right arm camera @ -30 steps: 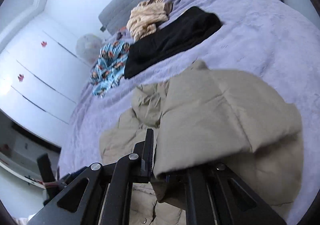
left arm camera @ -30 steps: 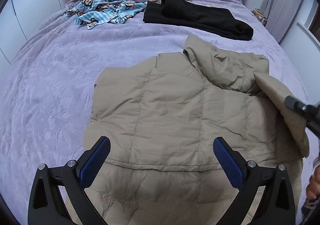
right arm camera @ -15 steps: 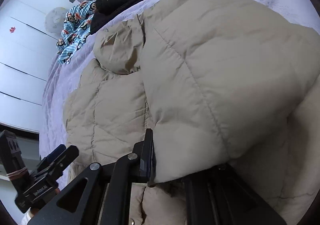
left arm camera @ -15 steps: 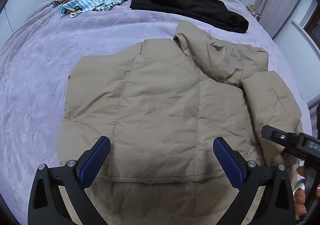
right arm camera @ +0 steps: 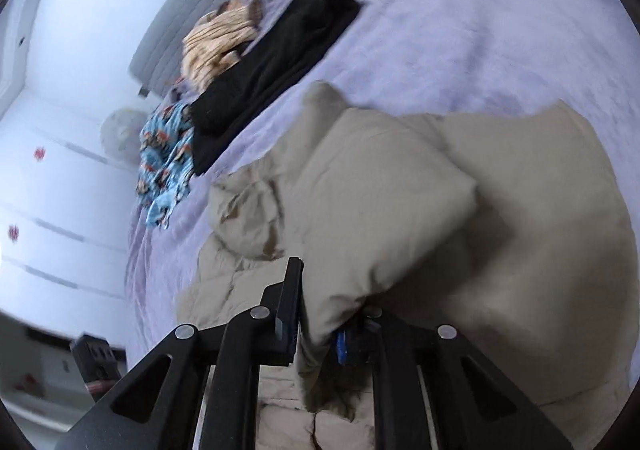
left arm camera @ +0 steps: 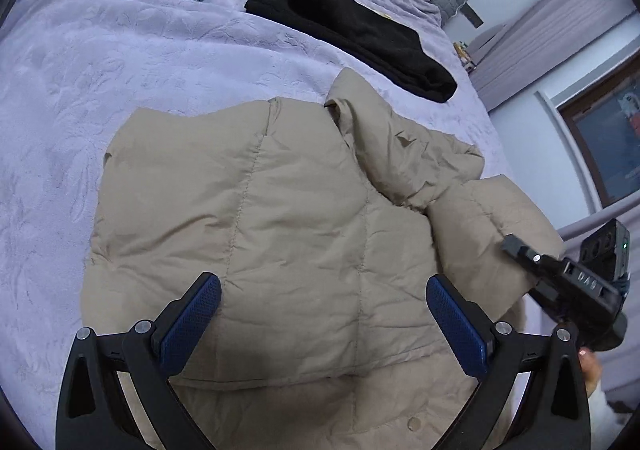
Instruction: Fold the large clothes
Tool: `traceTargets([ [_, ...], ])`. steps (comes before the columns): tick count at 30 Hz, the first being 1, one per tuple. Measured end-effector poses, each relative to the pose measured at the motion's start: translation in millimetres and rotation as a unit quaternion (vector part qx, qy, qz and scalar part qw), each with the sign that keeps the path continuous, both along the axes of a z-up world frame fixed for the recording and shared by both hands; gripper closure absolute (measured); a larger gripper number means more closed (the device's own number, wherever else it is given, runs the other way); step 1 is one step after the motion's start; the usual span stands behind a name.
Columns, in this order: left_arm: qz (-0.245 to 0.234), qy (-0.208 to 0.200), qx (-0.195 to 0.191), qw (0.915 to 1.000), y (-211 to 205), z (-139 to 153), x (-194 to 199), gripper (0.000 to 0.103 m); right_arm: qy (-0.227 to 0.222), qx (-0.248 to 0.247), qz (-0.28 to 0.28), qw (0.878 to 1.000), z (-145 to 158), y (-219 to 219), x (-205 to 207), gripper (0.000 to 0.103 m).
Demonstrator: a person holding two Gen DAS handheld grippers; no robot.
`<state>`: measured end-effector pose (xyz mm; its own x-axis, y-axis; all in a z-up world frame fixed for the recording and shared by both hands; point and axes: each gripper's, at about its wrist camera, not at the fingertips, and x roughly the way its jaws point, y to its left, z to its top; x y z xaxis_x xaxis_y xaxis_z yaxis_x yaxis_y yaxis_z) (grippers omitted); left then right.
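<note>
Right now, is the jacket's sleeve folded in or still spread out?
Partly folded. The right tongs are shut on the sleeve, which is doubled over the jacket body but not laid flat.

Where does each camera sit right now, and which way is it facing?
Left wrist: above the beige quilted puffer jacket, facing the headboard; its open left tool shows, with the right tool at the right edge.
Right wrist: low at the jacket's side, rolled, looking along the purple bedspread; its right tool is shut on a sleeve.
Shared: jacket, long black garment.
</note>
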<state>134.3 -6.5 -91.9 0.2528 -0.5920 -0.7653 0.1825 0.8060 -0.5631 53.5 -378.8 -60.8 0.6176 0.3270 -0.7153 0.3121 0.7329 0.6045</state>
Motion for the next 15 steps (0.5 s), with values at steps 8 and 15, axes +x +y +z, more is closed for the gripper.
traceTargets([
  [8, 0.004, 0.052, -0.119, 0.9916, 19, -6, 4, 0.0, 0.036, -0.126, 0.237, 0.963, -13, 142, 20, 0.081],
  [15, -0.012, 0.07, -0.159, 0.9848, 8, -6, 4, 0.0, 0.054, -0.2, 0.286, 0.936, -13, 161, -21, 0.029],
])
